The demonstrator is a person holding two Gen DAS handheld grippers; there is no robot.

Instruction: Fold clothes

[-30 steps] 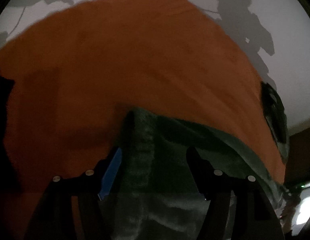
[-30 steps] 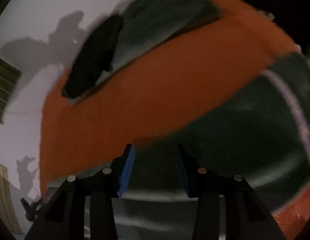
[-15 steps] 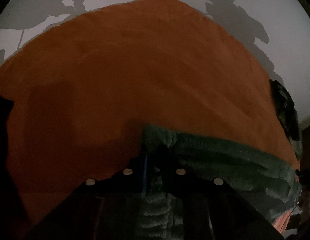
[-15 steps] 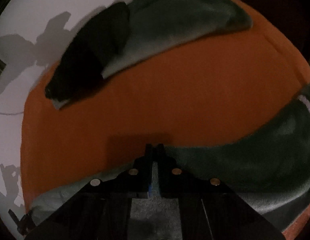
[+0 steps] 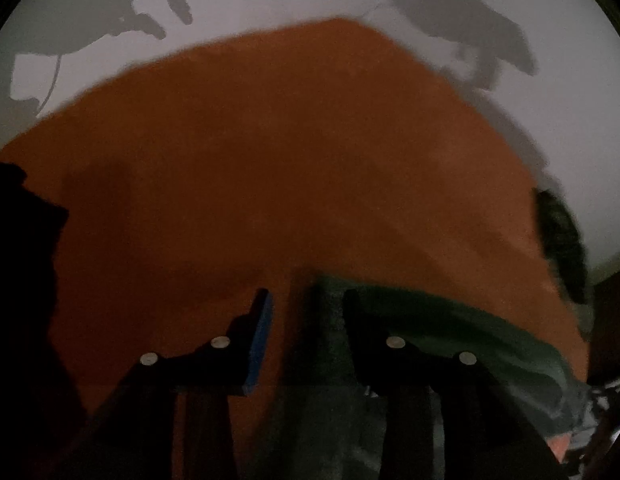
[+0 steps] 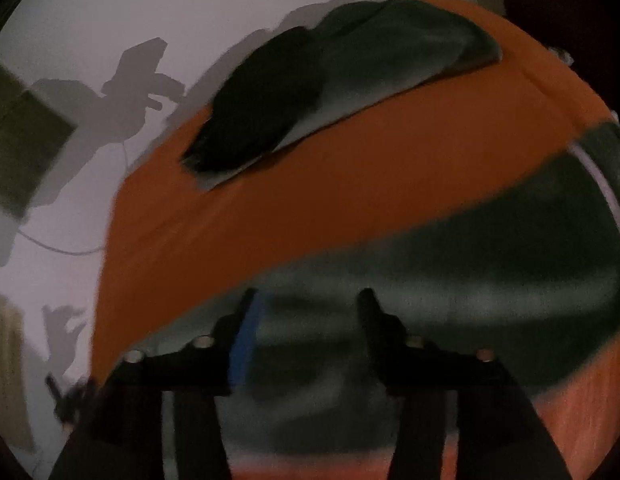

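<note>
Both the left hand-held gripper (image 5: pixel 307 308) and right hand-held gripper (image 6: pixel 307 308) are opening, clamping nothing, over the soft, limp dark green knit garment (image 6: pixel 450 280) lying beneath them on the orange cloth-covered table (image 5: pixel 269 160), likely best pinched at its edge.

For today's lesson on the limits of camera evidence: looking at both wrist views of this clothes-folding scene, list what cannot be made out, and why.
- Left wrist view: most of the green garment is cut off by the lower edge and hidden behind the left gripper.
- Right wrist view: motion blur smears the garment's folds under the right gripper.
- Right wrist view: what kind of clothing the dark folded pile on the orange cover holds cannot be told in dim light.
</note>
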